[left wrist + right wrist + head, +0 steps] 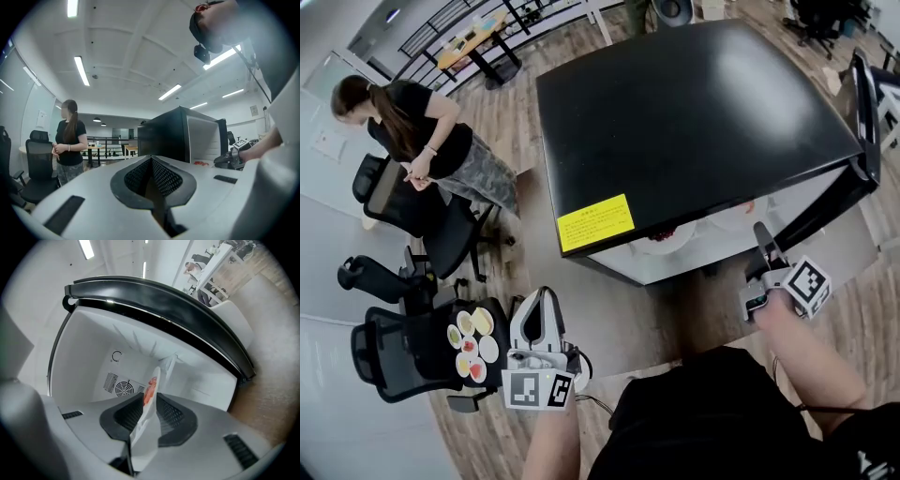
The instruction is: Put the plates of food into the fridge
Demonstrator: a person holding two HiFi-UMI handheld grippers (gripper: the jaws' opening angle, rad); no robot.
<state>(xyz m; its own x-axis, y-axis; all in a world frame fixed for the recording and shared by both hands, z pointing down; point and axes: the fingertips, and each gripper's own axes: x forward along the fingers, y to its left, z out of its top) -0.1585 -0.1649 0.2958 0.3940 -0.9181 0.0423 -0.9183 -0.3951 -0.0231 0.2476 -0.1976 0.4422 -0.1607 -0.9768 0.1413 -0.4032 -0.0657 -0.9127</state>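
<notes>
While its door (862, 112) stands swung wide, the black fridge (694, 112) is seen from above with its white interior laid open. A person in a black top (417, 131) is seen standing well apart at the left. On the seat of the nearest black office chair (434, 323), several small plates of food (471, 342) are laid close together. The left claw (541, 298) is held level just beside that seat, its jaws brought fully together with nothing between them. The right claw (761, 236) is reached into the fridge's mouth. Its jaws are closed narrowly on the rim of a white plate (149, 401) bearing red food, which is held edge-on inside the compartment, before the rear fan grille (124, 389). Another plate with red food (670, 234) is set just inside the fridge's front edge. A yellow label (595, 222) is stuck on the fridge's top.
</notes>
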